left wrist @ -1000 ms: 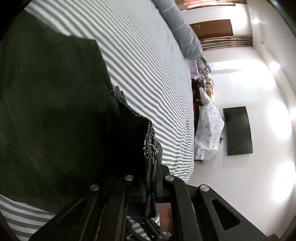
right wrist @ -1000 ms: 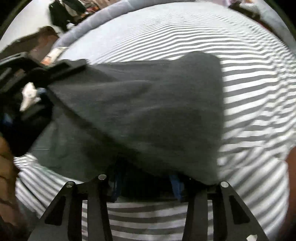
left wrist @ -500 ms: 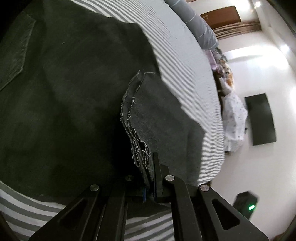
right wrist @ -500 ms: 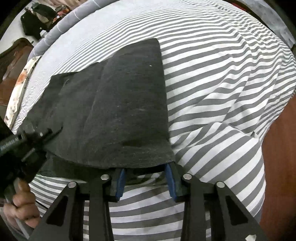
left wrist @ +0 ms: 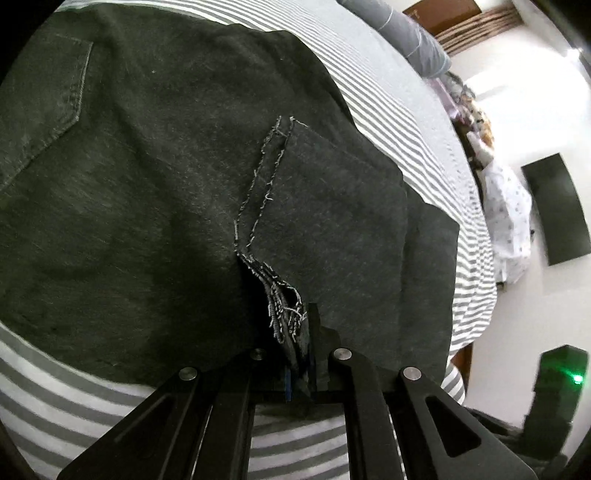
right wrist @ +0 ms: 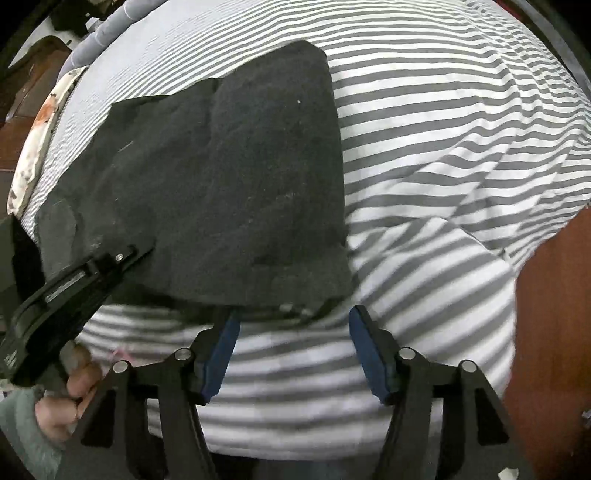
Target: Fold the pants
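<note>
Dark grey pants [left wrist: 155, 177] lie folded on the striped bed; a back pocket shows at upper left and the frayed leg hem [left wrist: 284, 306] lies on top. My left gripper [left wrist: 299, 354] is shut on that frayed hem at the pants' near edge. In the right wrist view the pants [right wrist: 229, 177] lie as a flat dark stack. My right gripper [right wrist: 291, 332] is open and empty, its blue pads [right wrist: 221, 343] just off the near edge of the pants. The left gripper [right wrist: 88, 273] and the hand holding it show at the left.
The grey-and-white striped bedsheet [right wrist: 443, 155] covers the bed, rumpled at the right. A grey bolster [left wrist: 406, 33] lies at the far end. The bed's edge [left wrist: 476, 288] drops to a white floor with a dark mat [left wrist: 557, 210] and a spotted cloth [left wrist: 509, 206].
The lifted leg end has been brought over and laid down on the pants. My right gripper has let go and drawn back off the edge. My left gripper still holds the hem.
</note>
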Tool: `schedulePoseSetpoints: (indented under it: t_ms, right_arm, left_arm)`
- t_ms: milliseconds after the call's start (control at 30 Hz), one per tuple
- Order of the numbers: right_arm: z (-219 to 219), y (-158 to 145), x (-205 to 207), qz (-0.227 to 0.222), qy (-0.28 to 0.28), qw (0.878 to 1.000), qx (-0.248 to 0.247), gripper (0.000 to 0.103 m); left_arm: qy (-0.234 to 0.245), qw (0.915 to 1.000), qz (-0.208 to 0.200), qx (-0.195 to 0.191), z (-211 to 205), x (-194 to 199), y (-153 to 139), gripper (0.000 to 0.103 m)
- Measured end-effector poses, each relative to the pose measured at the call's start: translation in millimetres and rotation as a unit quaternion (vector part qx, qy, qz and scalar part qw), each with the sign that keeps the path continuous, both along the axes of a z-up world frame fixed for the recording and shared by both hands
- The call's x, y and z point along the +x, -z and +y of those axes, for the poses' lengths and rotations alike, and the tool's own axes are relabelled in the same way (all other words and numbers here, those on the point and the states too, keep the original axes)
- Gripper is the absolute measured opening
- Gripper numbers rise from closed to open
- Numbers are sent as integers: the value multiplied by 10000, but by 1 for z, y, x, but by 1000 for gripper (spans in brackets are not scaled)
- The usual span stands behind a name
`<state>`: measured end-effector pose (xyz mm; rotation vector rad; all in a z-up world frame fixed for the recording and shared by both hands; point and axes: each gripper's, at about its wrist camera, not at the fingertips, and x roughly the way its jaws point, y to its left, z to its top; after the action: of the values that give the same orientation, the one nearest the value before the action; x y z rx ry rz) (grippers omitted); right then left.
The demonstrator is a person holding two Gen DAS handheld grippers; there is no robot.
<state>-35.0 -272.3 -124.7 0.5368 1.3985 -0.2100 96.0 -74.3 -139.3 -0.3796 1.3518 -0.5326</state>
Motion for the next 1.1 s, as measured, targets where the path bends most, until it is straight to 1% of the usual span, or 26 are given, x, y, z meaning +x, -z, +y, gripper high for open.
schedulePoseSetpoints:
  t_ms: [100,167,233,267,333,400,467,533,600,667,700,767,833,867,967,1033,1100]
  right_arm:
    - [-5,-19,-2,-181,-123,9997,-94,59]
    - [-9,-29,3,-345,-153,9991,-190,59]
    - [-15,-38,12,-641,-176,9973,-320,59]
    - [-18,-40,20,-765,-208,9960,-410,59]
    - [-21,-41,33,-1003,-272,9937,-411,59]
    - [-23,-35,54,-1142,-379,9916,-470,58]
    - [-25,-30,68,-1226,-473,9902,-475,55]
    - [-25,-23,85,-1228,-583,9896,-466,54]
    - [-24,-19,94,-1314,-701,9869,-614,53]
    - [-23,-9,106,-1222,-842,9847,-912,52]
    - [-24,-4,110,-1182,-905,9838,-1002,52]
    - [-33,10,115,-985,-1041,9831,-1139,51]
    - [-37,20,119,-875,-1015,9851,-1075,51]
    - [-39,23,119,-861,-989,9861,-1022,51]
    - [-39,19,114,-841,-1016,9861,-1015,51]
    - [-35,15,106,-810,-1115,9859,-951,51]
    - [-32,10,91,-776,-1241,9851,-902,52]
  left_arm:
    - [-43,9998,98,147,6,1,-8,11]
    - [-95,9997,-21,243,12,-1,-16,13]
    - [-131,9987,-211,441,18,-3,-23,15]
    - [-200,9971,-402,614,21,-5,-28,15]
    - [-336,9927,-738,895,26,-6,-36,15]
    - [-516,9881,-1018,1032,31,-5,-44,15]
    - [-512,9875,-1135,965,30,-2,-48,15]
    - [-400,9877,-1231,876,24,-4,-51,15]
    - [-162,9876,-1368,752,12,-6,-53,15]
    - [130,9874,-1443,643,-2,-6,-53,15]
    - [290,9874,-1443,583,-12,-5,-52,15]
    - [505,9867,-1408,636,-25,-5,-48,15]
    - [743,9865,-1263,735,-38,-3,-36,16]
    - [778,9861,-1210,832,-40,-2,-32,15]
    - [786,9870,-939,1042,-39,2,-11,15]
    - [729,9891,-909,903,-35,4,-8,15]
    - [774,9884,-912,934,-37,4,-10,15]
